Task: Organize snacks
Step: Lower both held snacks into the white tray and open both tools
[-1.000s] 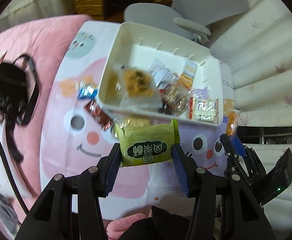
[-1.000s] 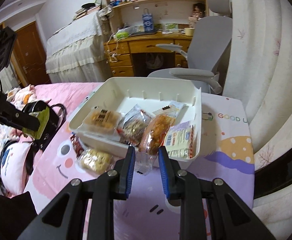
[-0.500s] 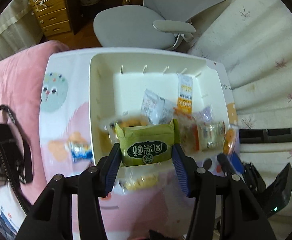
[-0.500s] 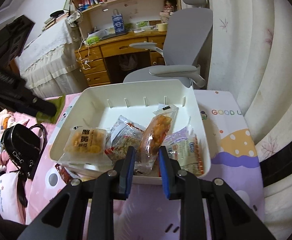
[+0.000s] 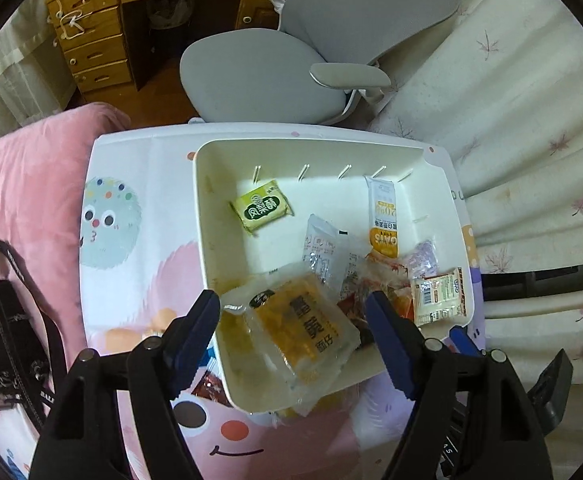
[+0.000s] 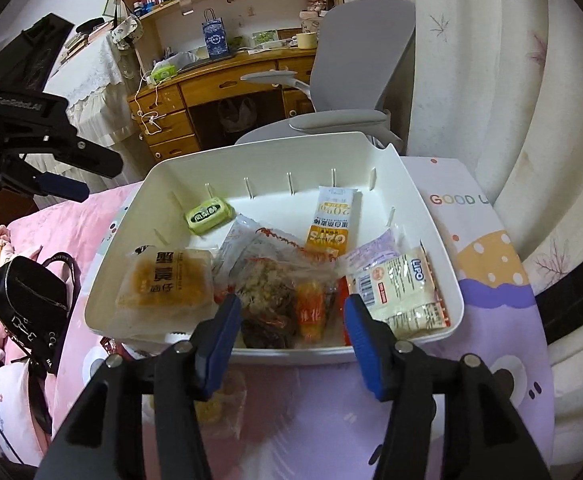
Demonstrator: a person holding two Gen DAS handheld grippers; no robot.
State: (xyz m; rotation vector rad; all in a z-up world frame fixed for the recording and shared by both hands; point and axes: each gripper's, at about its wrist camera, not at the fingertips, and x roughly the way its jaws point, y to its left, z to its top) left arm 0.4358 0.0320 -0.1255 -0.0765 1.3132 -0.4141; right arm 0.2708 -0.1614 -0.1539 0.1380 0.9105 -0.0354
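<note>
Release is the step: both the left gripper (image 5: 293, 316) and right gripper (image 6: 289, 320) are opening with nothing gripped, so lift them straight up from the white bin (image 6: 423, 216) without dragging the green pastry packet (image 5: 261, 210).

Two wrist fisheyes, both angled down, close over one white bin (image 5: 207, 216).

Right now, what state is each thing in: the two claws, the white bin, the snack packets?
Left gripper: jaws opening, nothing held.
Right gripper: jaws opening, nothing held.
White bin: uncovered, partly filled.
Green pineapple cake packet: sealed, lying flat in the bin.
Oat bar: sealed, lying against the back wall.
Lipo packet: sealed, at the bin's right side.
</note>
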